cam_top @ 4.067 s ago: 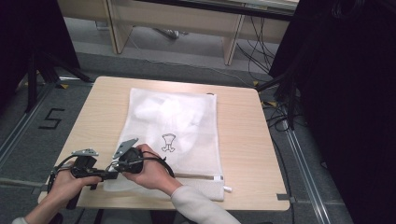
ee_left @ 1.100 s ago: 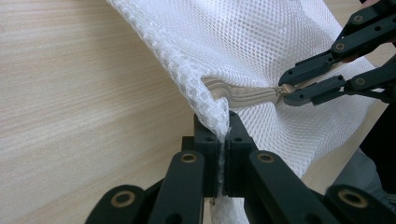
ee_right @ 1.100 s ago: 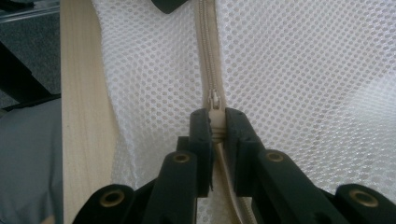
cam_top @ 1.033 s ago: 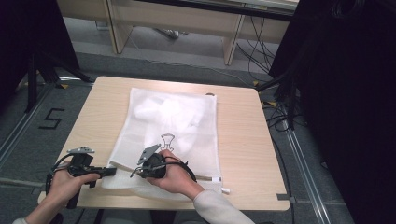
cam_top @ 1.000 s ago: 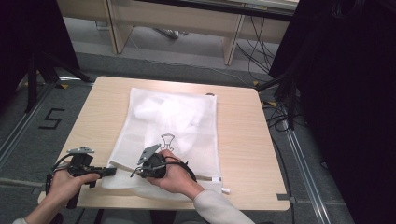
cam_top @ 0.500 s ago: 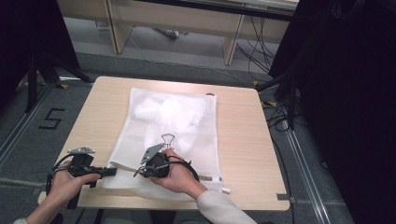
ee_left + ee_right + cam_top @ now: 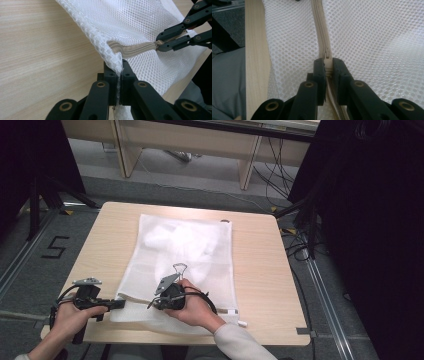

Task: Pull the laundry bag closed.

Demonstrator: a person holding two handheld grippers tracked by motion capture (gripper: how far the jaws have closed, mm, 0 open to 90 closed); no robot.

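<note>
- One white mesh bag (image 7: 182, 265) lies flat on one light wood-grain table (image 7: 255, 265); rectangular, near edge toward the person, far edge reaching toward the table's far side.
- Bag fabric: open netting of small round holes, translucent; a paler bunched mass shows inside its far half, identity not resolvable.
- One beige zipper (image 7: 322, 32) runs along the bag's near edge; woven tape, fine teeth, small slider (image 7: 327, 54) of the same beige.
- One wire-handled binder clip (image 7: 179, 268) rests on top of the bag, just beyond the right hand.
- Two tools, one per hand, both black, hinged link arms with brass-coloured pivot pins.
- Left tool (image 7: 119, 82): jaws pressed nearly together, a fold of mesh at the bag's near left corner pinched between them. In the high view it sits at the bag's near left corner (image 7: 119, 304), held by the left hand (image 7: 70, 317).
- Right tool (image 7: 328, 67): jaws narrow, closed onto the zipper line right at the slider; the pull sits between the two pads. In the high view it lies on the bag's near part (image 7: 156, 302), held by the right hand (image 7: 192, 307).
- In the left gripper view the right tool (image 7: 160, 42) meets the zipper (image 7: 136, 47) farther along the same edge.
- White sleeve (image 7: 240, 342) on the right forearm.
</note>
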